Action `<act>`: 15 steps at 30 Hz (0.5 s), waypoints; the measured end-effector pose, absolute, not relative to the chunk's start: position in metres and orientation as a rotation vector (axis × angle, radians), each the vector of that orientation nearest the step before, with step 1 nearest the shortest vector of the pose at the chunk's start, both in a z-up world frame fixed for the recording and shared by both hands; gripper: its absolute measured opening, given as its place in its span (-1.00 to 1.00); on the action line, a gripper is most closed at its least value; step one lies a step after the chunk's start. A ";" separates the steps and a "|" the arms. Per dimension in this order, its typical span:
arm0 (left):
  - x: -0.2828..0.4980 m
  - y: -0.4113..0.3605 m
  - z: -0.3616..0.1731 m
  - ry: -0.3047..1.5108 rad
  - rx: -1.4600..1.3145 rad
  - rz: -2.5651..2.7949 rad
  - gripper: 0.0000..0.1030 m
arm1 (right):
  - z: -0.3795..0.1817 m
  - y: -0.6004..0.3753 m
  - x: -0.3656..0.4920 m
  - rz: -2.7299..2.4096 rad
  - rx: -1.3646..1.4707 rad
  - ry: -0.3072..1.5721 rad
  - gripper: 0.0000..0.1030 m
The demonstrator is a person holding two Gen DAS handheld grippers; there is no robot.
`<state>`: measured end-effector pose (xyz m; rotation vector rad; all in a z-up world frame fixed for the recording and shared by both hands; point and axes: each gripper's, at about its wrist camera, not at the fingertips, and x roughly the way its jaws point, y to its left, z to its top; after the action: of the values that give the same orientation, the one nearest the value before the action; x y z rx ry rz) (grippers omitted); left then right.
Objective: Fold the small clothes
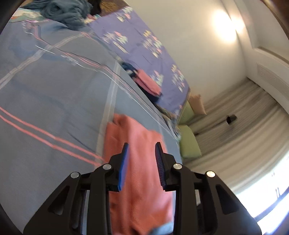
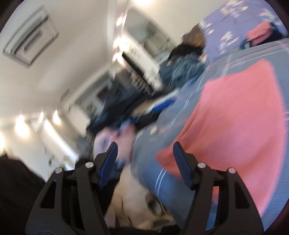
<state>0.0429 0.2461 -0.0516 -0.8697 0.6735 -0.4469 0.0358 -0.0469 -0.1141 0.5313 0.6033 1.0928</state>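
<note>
A salmon-pink knit garment (image 1: 137,162) lies on the blue-grey bedspread (image 1: 54,90). My left gripper (image 1: 141,146) is open, its blue pads above the garment with nothing between them. In the right wrist view the same pink garment (image 2: 234,117) lies spread on the bedspread (image 2: 180,126). My right gripper (image 2: 144,146) is open wide and empty, at the garment's near corner by the bed edge. The other gripper, held by a hand (image 2: 115,139), shows blurred beyond it.
A pile of folded pink and dark clothes (image 1: 146,83) sits further along the bed on a purple patterned sheet (image 1: 144,45). A crumpled blue garment heap (image 1: 68,12) lies at the far end. Green and peach cushions (image 1: 189,141) lie beside the bed. Curtains and a wall stand beyond.
</note>
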 end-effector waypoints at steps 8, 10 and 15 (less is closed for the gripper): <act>0.014 0.181 -0.080 0.741 -0.687 -0.397 -0.47 | -0.130 -0.070 0.054 0.823 0.542 0.652 -0.99; 0.008 0.178 -0.087 0.735 -0.602 -0.277 -0.78 | -0.139 -0.070 0.057 0.752 0.536 0.674 -1.00; -0.011 0.169 -0.096 0.679 -0.398 -0.153 -0.92 | -0.170 -0.089 0.059 0.591 0.565 0.723 -1.00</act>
<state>-0.0109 0.1689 -0.0965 -0.3975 0.6793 -0.1531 0.0592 -0.0890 -0.1705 0.5649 0.7230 0.5907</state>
